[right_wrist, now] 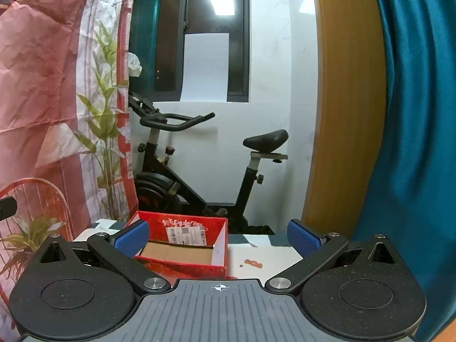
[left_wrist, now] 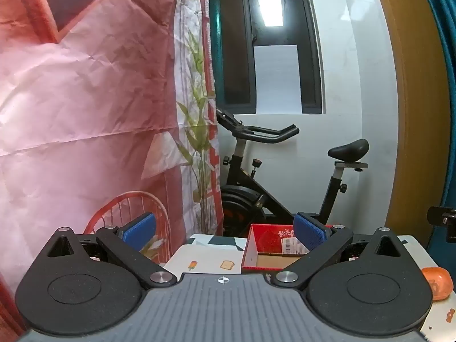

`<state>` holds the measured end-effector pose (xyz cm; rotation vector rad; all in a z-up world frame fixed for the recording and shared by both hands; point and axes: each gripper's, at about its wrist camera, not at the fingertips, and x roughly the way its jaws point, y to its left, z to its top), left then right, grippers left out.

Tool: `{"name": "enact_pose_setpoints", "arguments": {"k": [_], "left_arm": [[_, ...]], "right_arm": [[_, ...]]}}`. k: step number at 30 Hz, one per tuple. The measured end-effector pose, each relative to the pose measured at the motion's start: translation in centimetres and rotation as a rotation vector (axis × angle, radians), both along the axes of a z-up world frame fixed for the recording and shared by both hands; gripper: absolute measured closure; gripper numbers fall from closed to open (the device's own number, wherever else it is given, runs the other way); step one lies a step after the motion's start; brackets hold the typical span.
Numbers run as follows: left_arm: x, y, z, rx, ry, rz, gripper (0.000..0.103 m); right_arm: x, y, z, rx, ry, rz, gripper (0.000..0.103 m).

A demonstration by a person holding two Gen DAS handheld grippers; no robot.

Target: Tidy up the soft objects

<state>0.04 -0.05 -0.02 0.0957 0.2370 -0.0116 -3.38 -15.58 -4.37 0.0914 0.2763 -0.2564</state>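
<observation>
A red cardboard box [left_wrist: 268, 250] with a brown bottom and a white label stands open on the patterned table [left_wrist: 205, 259]; it also shows in the right wrist view [right_wrist: 185, 245] and looks empty. An orange soft toy [left_wrist: 437, 283] lies at the table's right edge in the left wrist view. My left gripper [left_wrist: 225, 230] is open and empty, held above the table before the box. My right gripper [right_wrist: 218, 238] is open and empty, just in front of the box. The near table surface is hidden by both gripper bodies.
A pink printed cloth [left_wrist: 85, 99] hangs at the left, also seen in the right wrist view [right_wrist: 51, 85]. A black exercise bike [right_wrist: 205, 176] stands behind the table under a dark window. A wooden door frame [right_wrist: 344, 99] and a teal curtain [right_wrist: 413, 128] are at the right.
</observation>
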Motion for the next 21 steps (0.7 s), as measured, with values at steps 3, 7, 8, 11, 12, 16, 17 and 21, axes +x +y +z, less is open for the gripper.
{"name": "enact_pose_setpoints", "arguments": {"k": [3, 7, 8, 11, 12, 16, 17, 21], "left_arm": [[0.22, -0.10, -0.11, 0.011, 0.012, -0.007, 0.000], [0.21, 0.48, -0.10, 0.002, 0.003, -0.017, 0.000], [0.25, 0.64, -0.09, 0.000, 0.003, -0.018, 0.000], [-0.14, 0.02, -0.11, 0.018, 0.001, -0.017, 0.000], [-0.17, -0.04, -0.12, 0.019, 0.001, -0.019, 0.000], [0.21, 0.11, -0.30, 0.008, 0.002, -0.017, 0.000], [0.20, 0.15, -0.34, 0.007, 0.002, -0.017, 0.000], [0.21, 0.17, -0.44, 0.006, 0.002, -0.007, 0.000]], "right_arm": [[-0.09, 0.05, 0.00, -0.013, -0.013, 0.003, 0.000], [-0.19, 0.00, 0.01, -0.010, -0.010, 0.007, 0.000], [-0.07, 0.04, 0.02, -0.014, -0.009, 0.000, 0.000], [-0.13, 0.18, 0.02, -0.012, -0.008, -0.001, 0.000], [-0.16, 0.25, 0.01, -0.010, -0.007, -0.002, 0.000], [-0.32, 0.55, -0.05, -0.006, -0.002, -0.002, 0.000], [-0.10, 0.27, 0.03, -0.008, 0.000, -0.002, 0.000], [-0.05, -0.16, -0.01, -0.006, 0.003, -0.003, 0.000]]}}
